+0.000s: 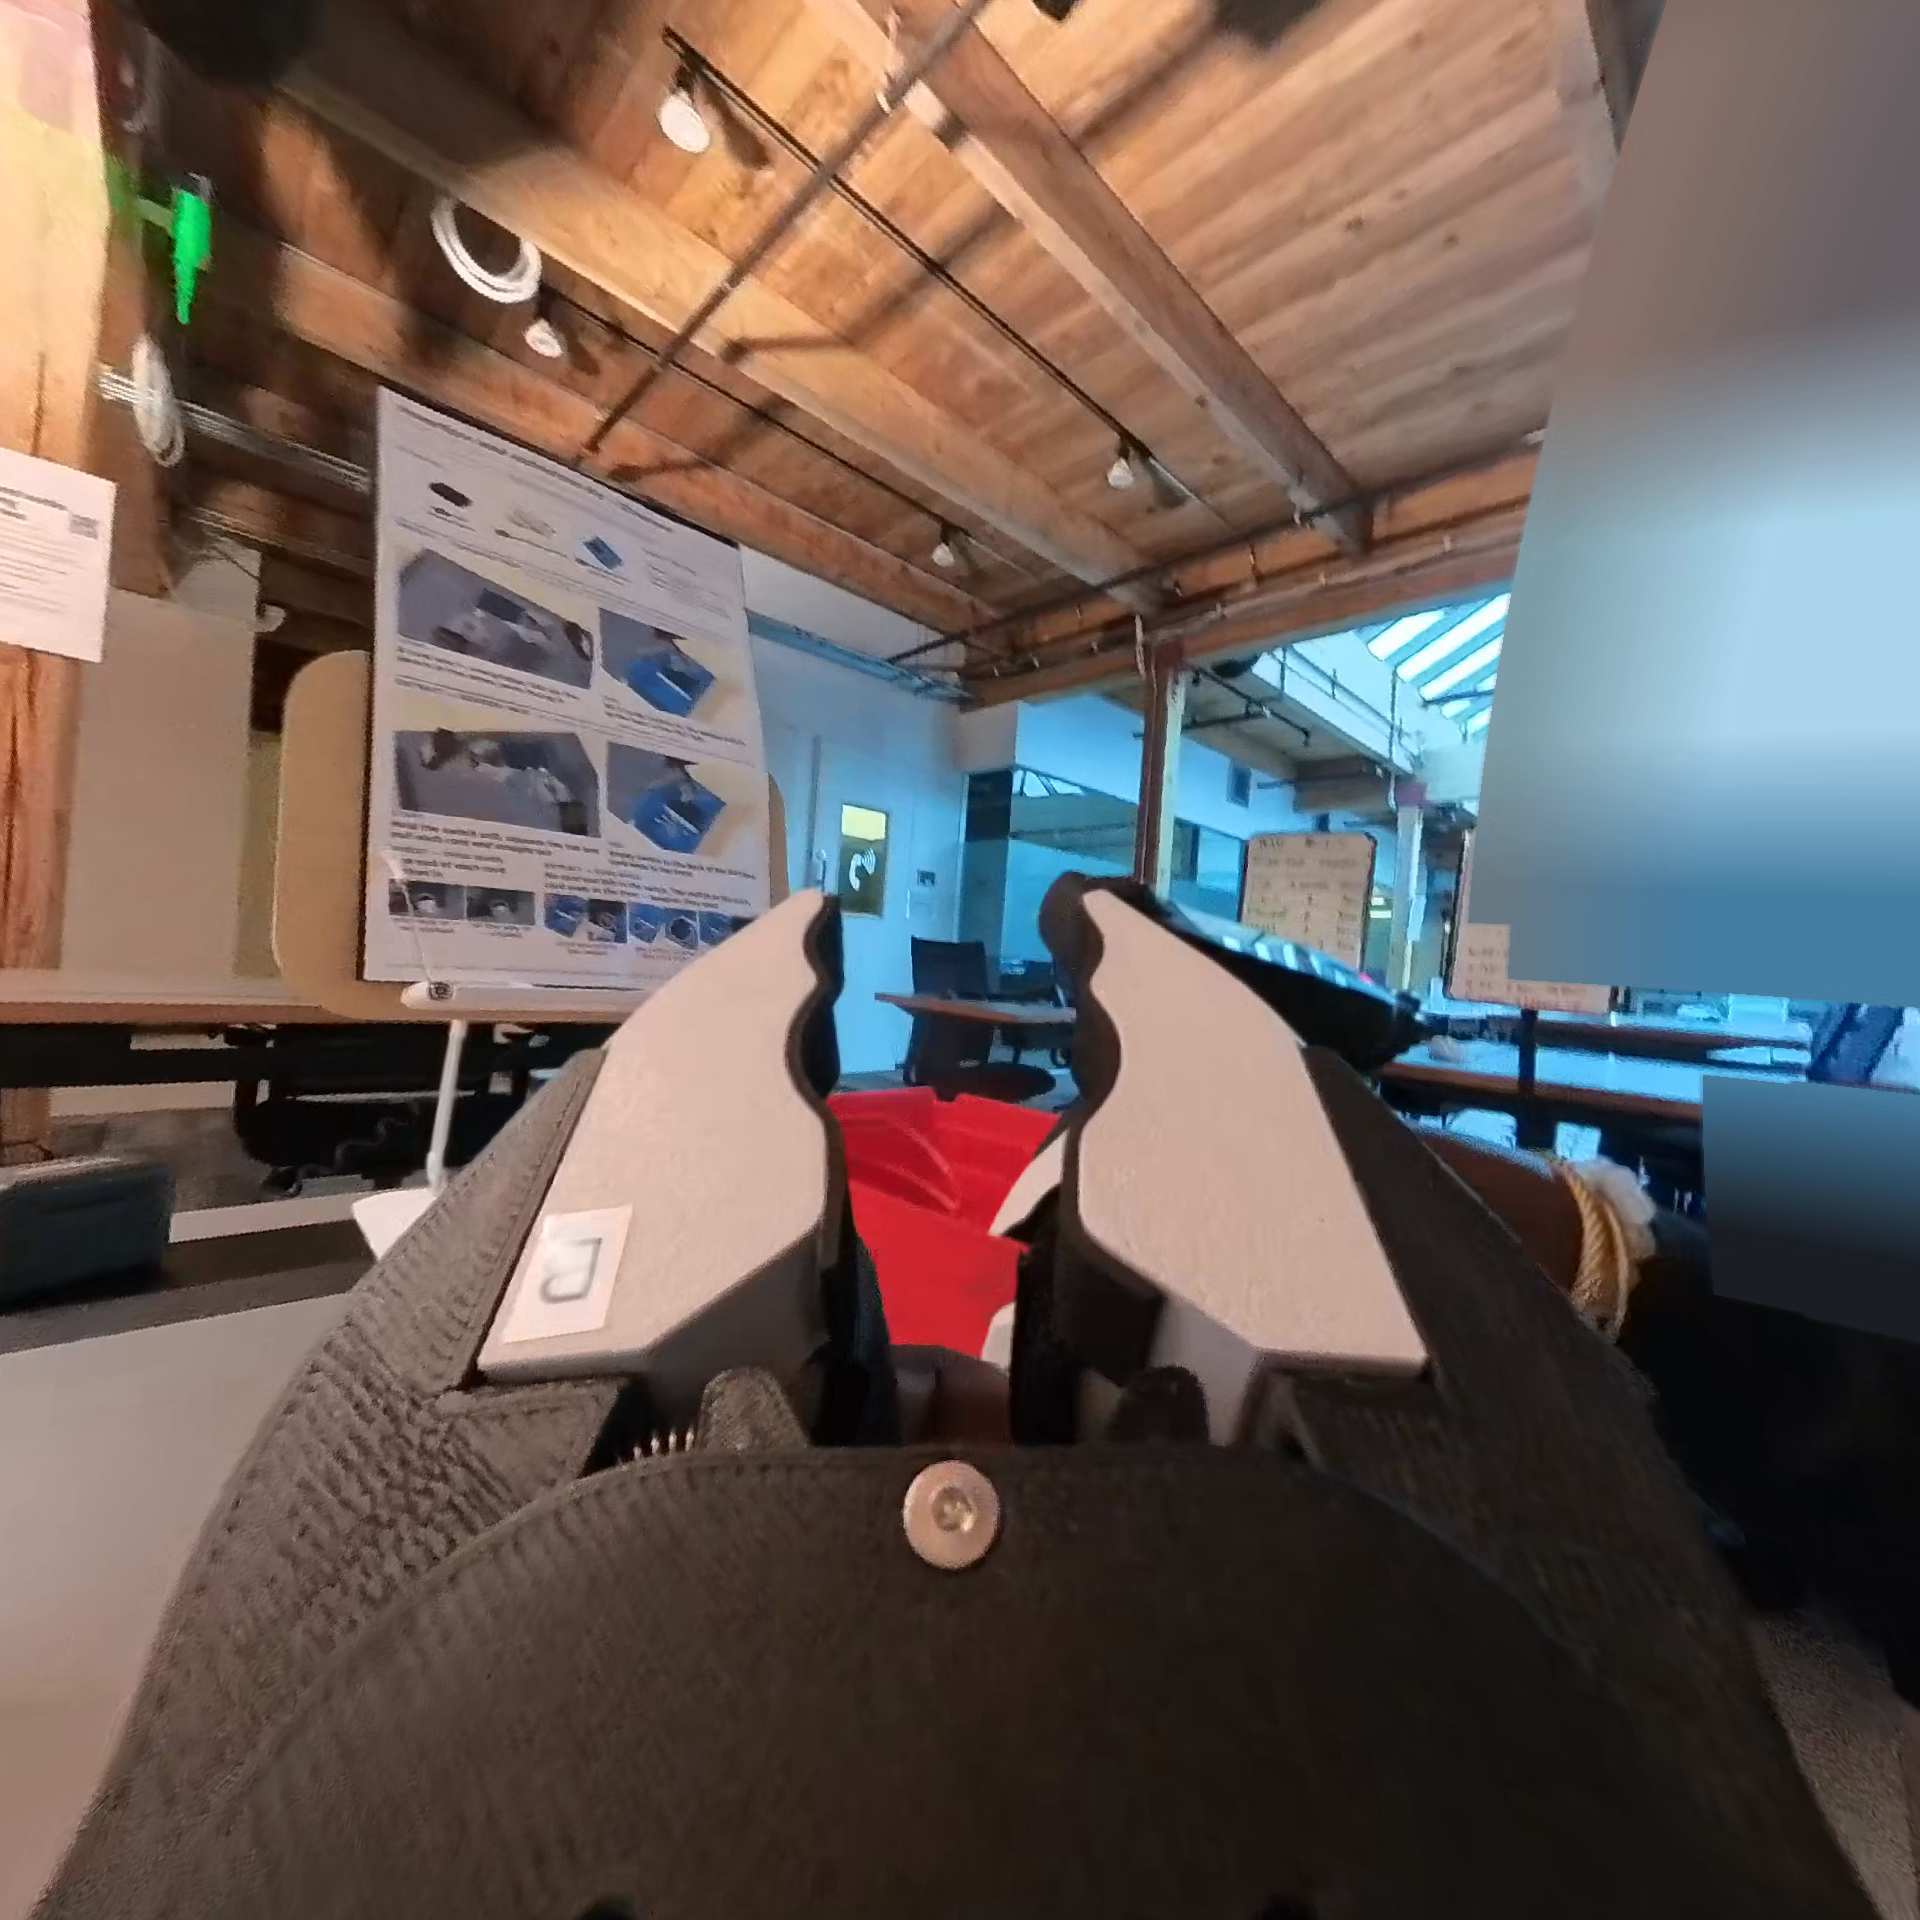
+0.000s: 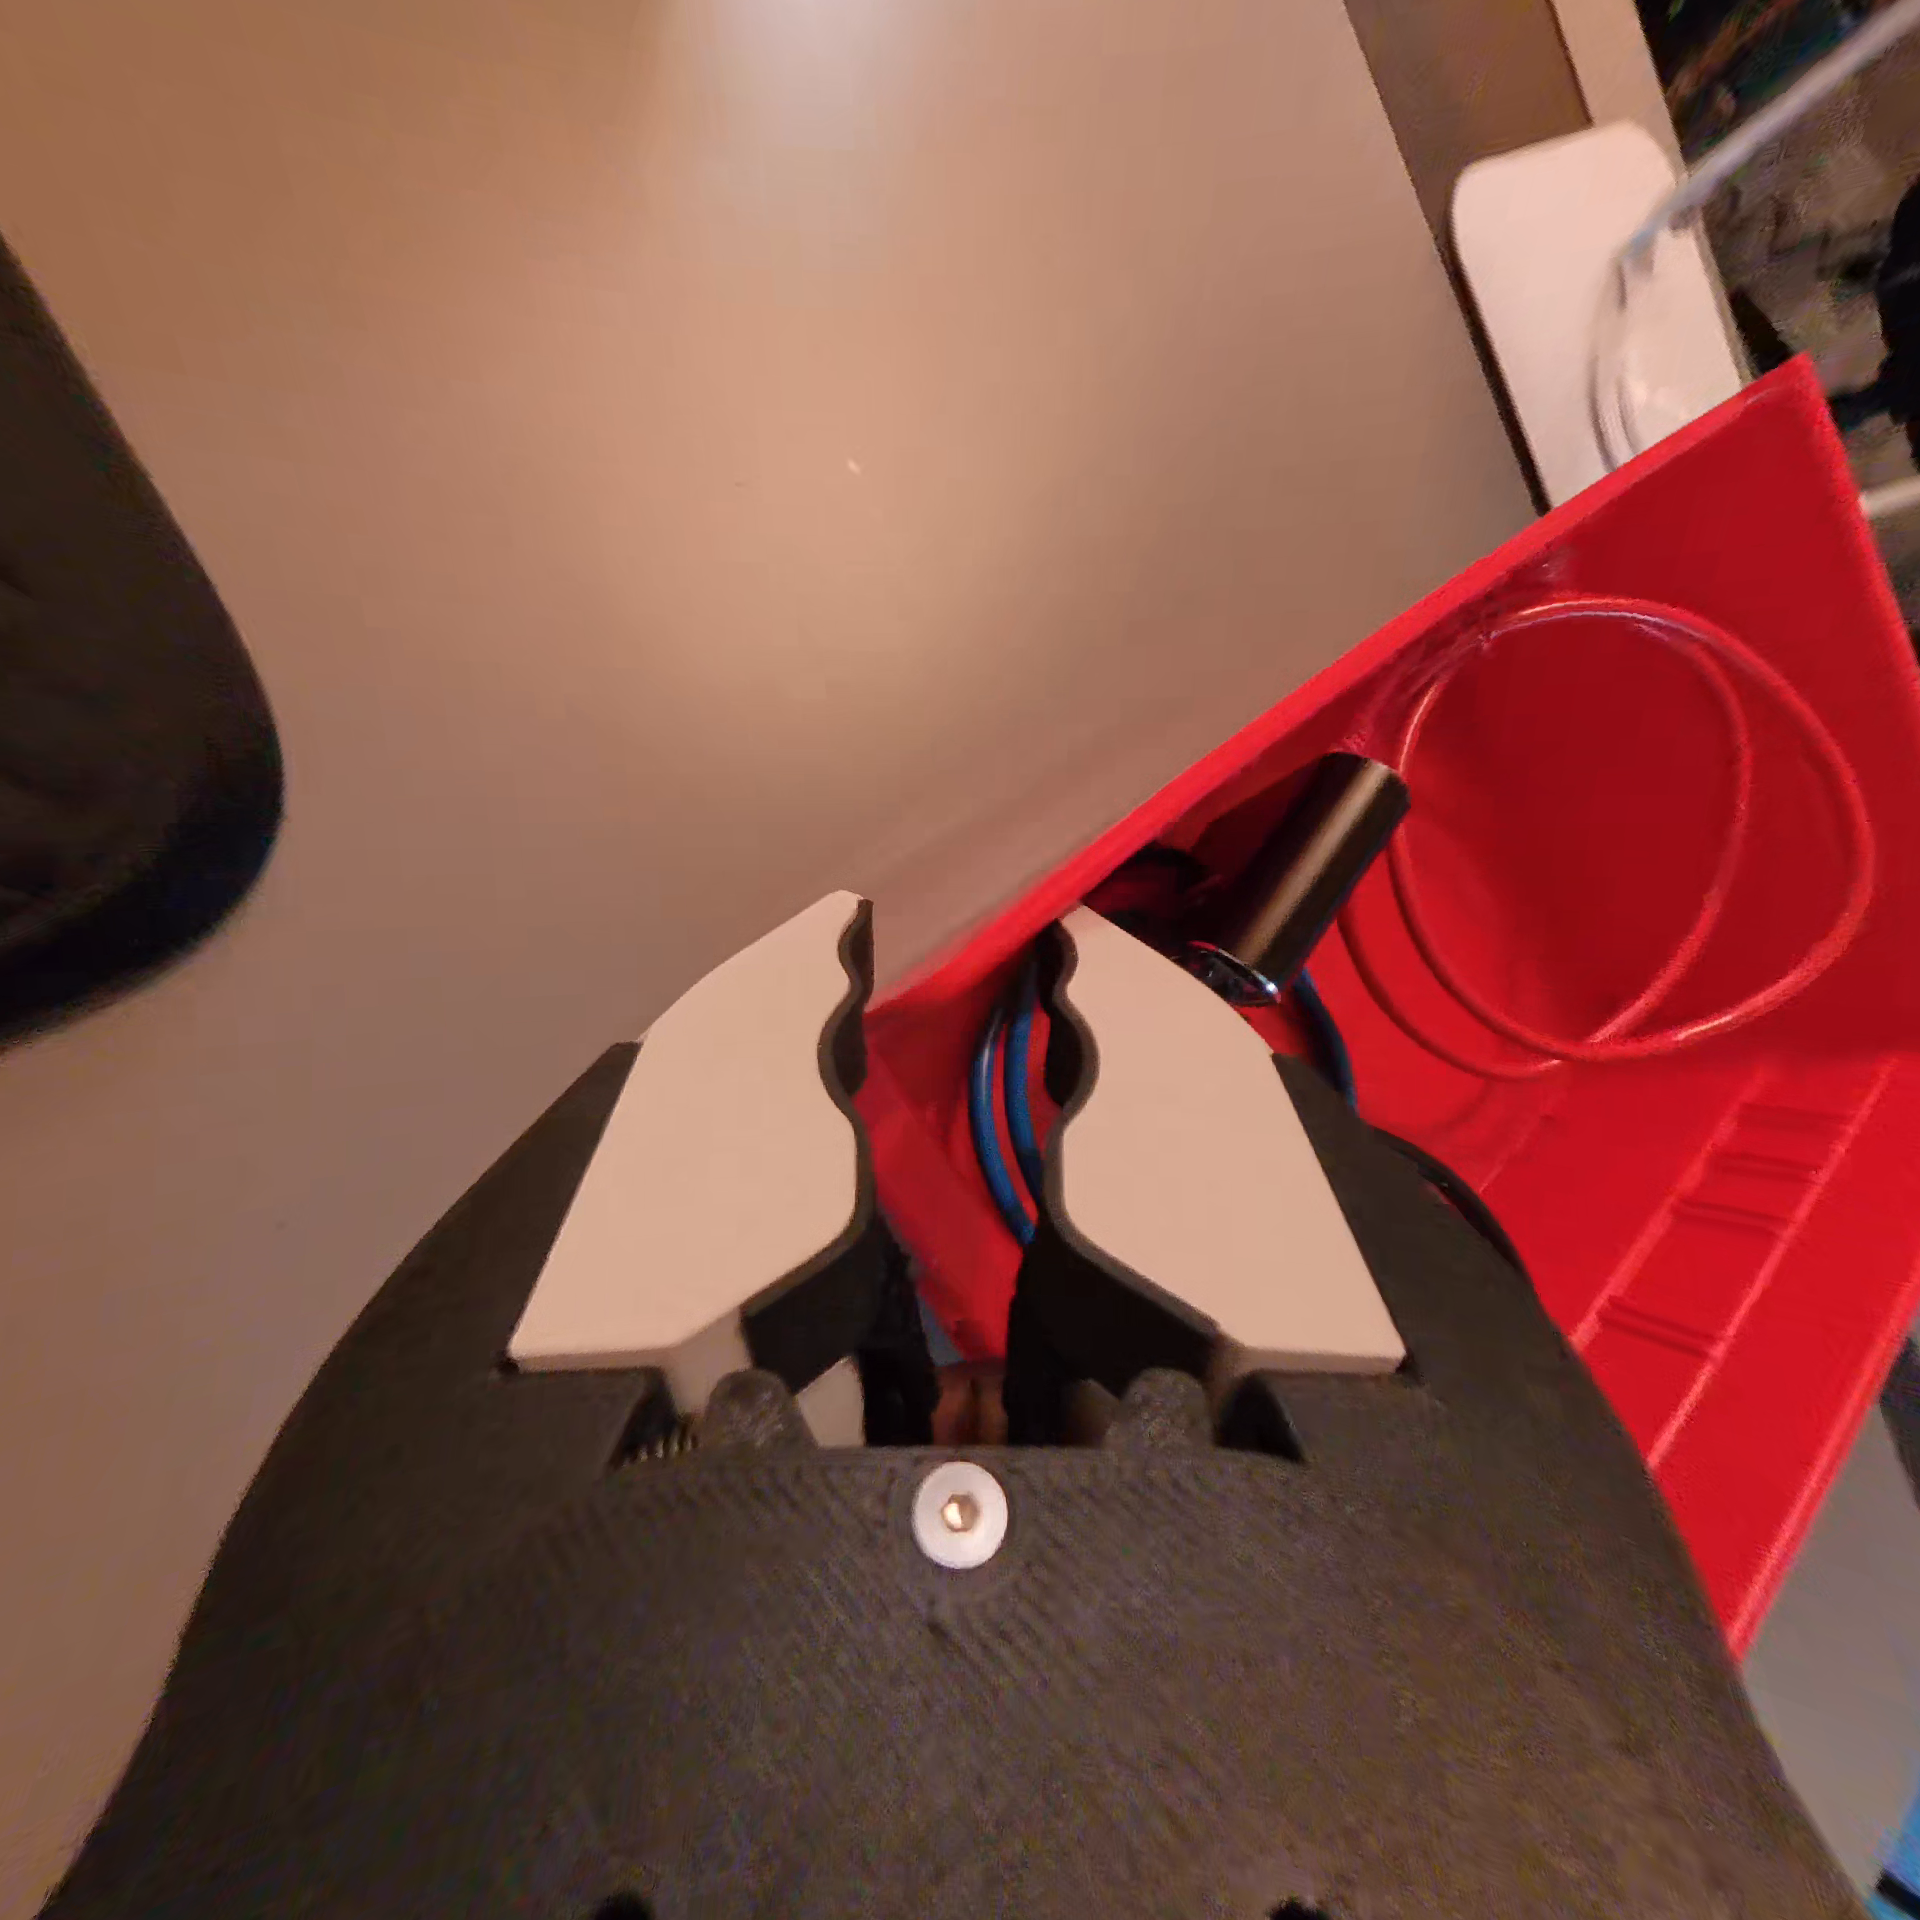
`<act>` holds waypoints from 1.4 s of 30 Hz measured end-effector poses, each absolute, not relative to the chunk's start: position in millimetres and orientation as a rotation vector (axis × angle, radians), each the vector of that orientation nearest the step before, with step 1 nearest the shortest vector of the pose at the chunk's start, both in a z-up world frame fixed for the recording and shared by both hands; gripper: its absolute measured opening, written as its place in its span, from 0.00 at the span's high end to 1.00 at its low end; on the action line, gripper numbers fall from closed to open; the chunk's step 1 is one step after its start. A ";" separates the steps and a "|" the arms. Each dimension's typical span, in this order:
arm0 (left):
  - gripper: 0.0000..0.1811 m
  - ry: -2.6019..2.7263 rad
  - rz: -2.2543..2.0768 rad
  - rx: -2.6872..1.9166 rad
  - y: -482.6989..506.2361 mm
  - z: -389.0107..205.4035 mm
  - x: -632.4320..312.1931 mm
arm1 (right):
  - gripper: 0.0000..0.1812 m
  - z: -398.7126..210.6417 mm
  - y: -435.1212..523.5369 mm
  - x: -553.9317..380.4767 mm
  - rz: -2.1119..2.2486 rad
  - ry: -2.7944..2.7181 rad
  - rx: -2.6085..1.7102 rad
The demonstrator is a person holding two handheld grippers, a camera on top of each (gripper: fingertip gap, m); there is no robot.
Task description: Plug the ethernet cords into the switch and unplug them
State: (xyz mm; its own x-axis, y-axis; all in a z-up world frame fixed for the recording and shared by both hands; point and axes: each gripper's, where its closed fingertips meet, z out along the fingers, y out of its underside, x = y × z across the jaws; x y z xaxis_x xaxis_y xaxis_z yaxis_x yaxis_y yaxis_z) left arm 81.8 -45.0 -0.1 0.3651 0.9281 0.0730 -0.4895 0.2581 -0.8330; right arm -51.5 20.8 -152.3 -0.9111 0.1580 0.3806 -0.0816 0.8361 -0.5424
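Note:
In the right wrist view, my right gripper (image 2: 961, 920) hangs over the near corner of a red bin (image 2: 1714, 1195), jaws apart with nothing gripped. Two blue cords (image 2: 1003, 1122) run inside the bin and show through the gap between the fingers. A black box-like object (image 2: 1314, 868), apparently the switch, leans in the bin beside a coiled red cord (image 2: 1631, 831). In the left wrist view, my left gripper (image 1: 940, 920) points up and outward, open and empty. The red bin (image 1: 925, 1195) shows behind its fingers. A glossy black object (image 1: 1309, 987) sits just past the right fingertip.
A beige tabletop (image 2: 675, 520) lies left of the bin, with a dark blurred shape (image 2: 114, 727) at its left edge. A poster on a stand (image 1: 561, 707) stands across the table. A dark case (image 1: 73, 1226) sits at the left. Desks and chairs are farther back. Tip to tip, the grippers are about 20 cm apart. It is some 12 cm from my right tips to the dark blurred shape (image 2: 114, 727).

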 end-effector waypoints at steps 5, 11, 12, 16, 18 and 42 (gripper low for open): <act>0.78 -0.678 1.019 -0.784 -52.9 -1.1 82.2 | 0.83 -152.2 -25.1 -32.0 0.782 -2.619 0.092; 0.79 -0.740 0.992 -0.778 -64.2 -4.8 81.2 | 0.83 -151.6 -79.1 -15.1 0.891 -2.650 0.180; 0.80 -0.744 0.988 -0.766 -67.0 -4.5 82.3 | 0.83 -151.4 -87.2 -12.3 0.924 -2.658 0.188; 0.80 -0.762 0.990 -0.713 -77.9 -2.2 87.4 | 0.83 -150.8 -115.7 -6.2 1.001 -2.658 0.219; 0.80 -0.770 1.009 -0.694 -83.0 -1.1 90.1 | 0.83 -150.4 -128.8 -5.1 1.039 -2.649 0.224; 0.72 -1.139 1.672 -0.337 -288.7 -6.0 235.3 | 0.54 -64.6 -149.2 80.3 2.293 -2.180 0.203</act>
